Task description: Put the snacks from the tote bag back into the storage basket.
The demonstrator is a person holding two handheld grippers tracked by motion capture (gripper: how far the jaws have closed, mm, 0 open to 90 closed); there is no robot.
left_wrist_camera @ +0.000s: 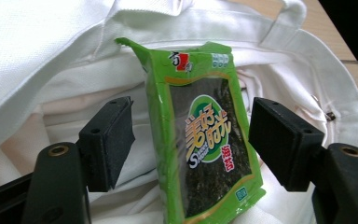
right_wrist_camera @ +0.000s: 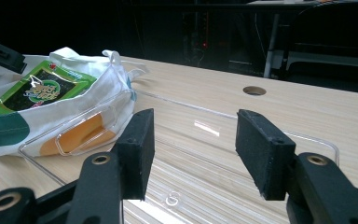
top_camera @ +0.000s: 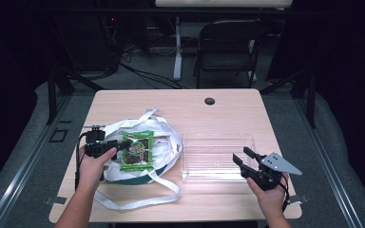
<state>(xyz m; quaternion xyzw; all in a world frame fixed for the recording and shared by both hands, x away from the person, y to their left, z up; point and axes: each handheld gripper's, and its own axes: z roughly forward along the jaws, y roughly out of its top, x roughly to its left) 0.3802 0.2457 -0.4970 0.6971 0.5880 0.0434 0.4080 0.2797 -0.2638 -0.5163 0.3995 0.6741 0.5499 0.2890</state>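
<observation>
A green seaweed snack packet [top_camera: 137, 151] [left_wrist_camera: 205, 135] [right_wrist_camera: 42, 88] lies on top of a white cloth tote bag [top_camera: 164, 137] [left_wrist_camera: 51, 46] [right_wrist_camera: 107, 88] at the table's left. My left gripper [top_camera: 123, 145] [left_wrist_camera: 191, 140] is open, with a jaw on each side of the packet's lower half. A small gap shows between each pad and the packet. To the right, my right gripper [top_camera: 241, 153] [right_wrist_camera: 193, 149] stands open at the near right corner of a clear plastic tray [top_camera: 218, 135] [right_wrist_camera: 307, 137], with nothing between its pads.
The wooden table [top_camera: 218, 109] has a round cable hole [top_camera: 209, 101] near its far edge. The bag's long straps [top_camera: 142, 202] trail toward the front edge. A dark chair [top_camera: 228, 42] stands beyond the table.
</observation>
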